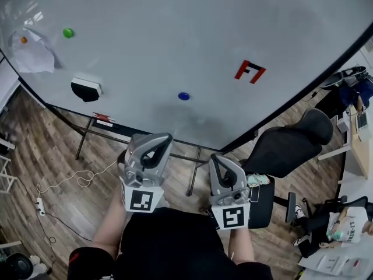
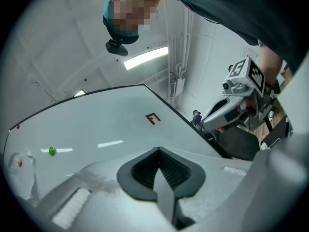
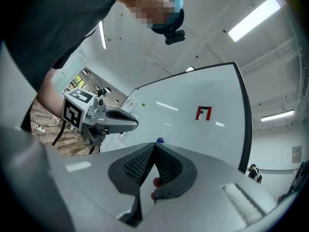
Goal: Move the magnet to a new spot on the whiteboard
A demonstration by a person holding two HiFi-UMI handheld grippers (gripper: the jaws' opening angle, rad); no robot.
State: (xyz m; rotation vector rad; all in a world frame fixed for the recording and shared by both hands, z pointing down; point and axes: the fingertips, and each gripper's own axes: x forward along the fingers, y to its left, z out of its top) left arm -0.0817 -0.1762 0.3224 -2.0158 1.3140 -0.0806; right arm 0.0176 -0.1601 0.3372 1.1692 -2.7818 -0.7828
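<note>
Both jaw pairs pressed together w/ nothing between: left hand-held gripper [image 2: 158, 150] & right hand-held gripper [image 3: 154, 145] sit well short of the blue magnet [image 1: 183, 96] low on the whiteboard [image 1: 175, 34]; risk: arriving unopened would shove magnet, not grip it.

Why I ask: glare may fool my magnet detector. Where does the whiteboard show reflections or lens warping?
Head view: the whiteboard edge bows from the wide lens, there is faint glare top left, and the blue magnet is sharp. Left gripper view: lamp streaks reflect on it, one beside the green magnet. Right gripper view: similar streaks, dark corners.
</note>
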